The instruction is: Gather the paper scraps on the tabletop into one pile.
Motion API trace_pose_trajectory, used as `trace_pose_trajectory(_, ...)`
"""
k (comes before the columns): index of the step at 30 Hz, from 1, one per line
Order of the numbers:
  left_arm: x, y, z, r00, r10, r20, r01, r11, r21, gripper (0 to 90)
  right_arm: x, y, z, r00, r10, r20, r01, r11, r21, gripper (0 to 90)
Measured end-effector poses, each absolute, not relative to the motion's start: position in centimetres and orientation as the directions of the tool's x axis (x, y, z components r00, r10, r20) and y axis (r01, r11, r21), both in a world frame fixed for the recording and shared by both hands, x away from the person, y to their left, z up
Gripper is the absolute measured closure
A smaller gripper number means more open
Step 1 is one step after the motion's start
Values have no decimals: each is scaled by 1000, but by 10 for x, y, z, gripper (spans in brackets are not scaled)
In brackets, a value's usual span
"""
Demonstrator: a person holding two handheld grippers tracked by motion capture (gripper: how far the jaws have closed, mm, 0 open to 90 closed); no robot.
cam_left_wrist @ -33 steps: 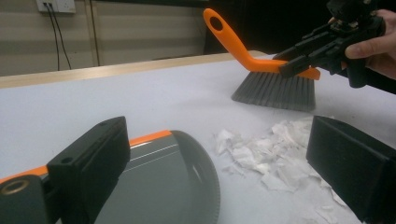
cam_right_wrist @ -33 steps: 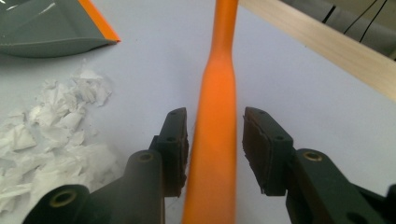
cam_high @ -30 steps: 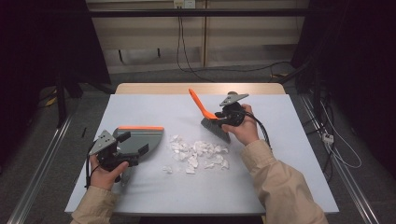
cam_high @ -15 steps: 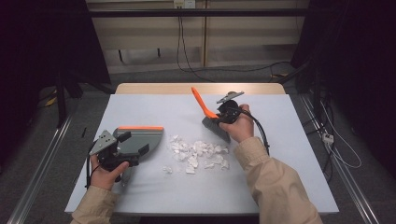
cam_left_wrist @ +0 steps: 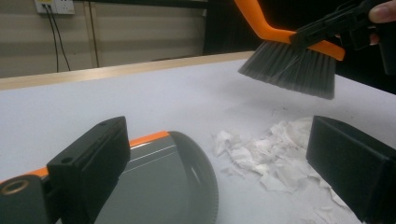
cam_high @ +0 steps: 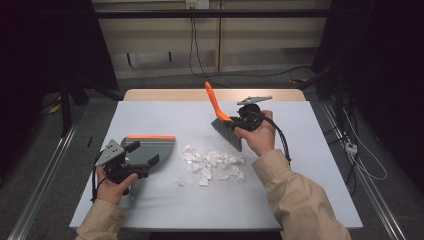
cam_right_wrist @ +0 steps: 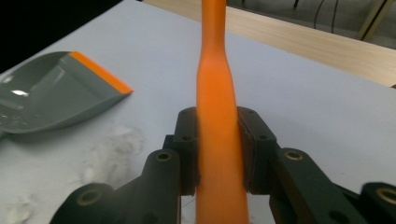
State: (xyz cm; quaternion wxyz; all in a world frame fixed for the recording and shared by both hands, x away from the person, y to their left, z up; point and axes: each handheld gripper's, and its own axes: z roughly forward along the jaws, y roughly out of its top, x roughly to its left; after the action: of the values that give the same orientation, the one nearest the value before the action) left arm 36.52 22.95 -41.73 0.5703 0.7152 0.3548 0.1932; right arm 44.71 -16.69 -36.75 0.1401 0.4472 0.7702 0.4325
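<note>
The right gripper (cam_high: 239, 121) is clamped on the brush (cam_high: 223, 122), its pads pressing both sides of the orange handle (cam_right_wrist: 216, 135); the jaws finished tightening on it within the last second. Compared with a second ago, the brush has risen off the table (cam_high: 310, 165) and swung more upright, so its grey bristles (cam_left_wrist: 292, 69) now hang in the air above the far-right side of the paper scraps (cam_high: 212, 165), not touching them. The scraps lie in a loose heap near the middle of the table, just right of the dustpan (cam_high: 145, 152). The dustpan rests flat toward the left edge, its orange lip (cam_high: 150, 137) on the far side and its open mouth facing the heap. The left gripper (cam_high: 131, 167) has kept its place at the dustpan's near end; its jaws stand wide apart in the left gripper view, and whether they press on the handle cannot be told. The grip now looks secure, so the likely next step is sweeping the scraps leftward into the dustpan.
</note>
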Motion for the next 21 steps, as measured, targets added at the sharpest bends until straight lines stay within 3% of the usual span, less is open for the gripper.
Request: trace_pose_trajectory(21,365,231,-417,668,734,-121,280,-97,955,55,402,-120,-379,-670,655,350,618,232,751,718)
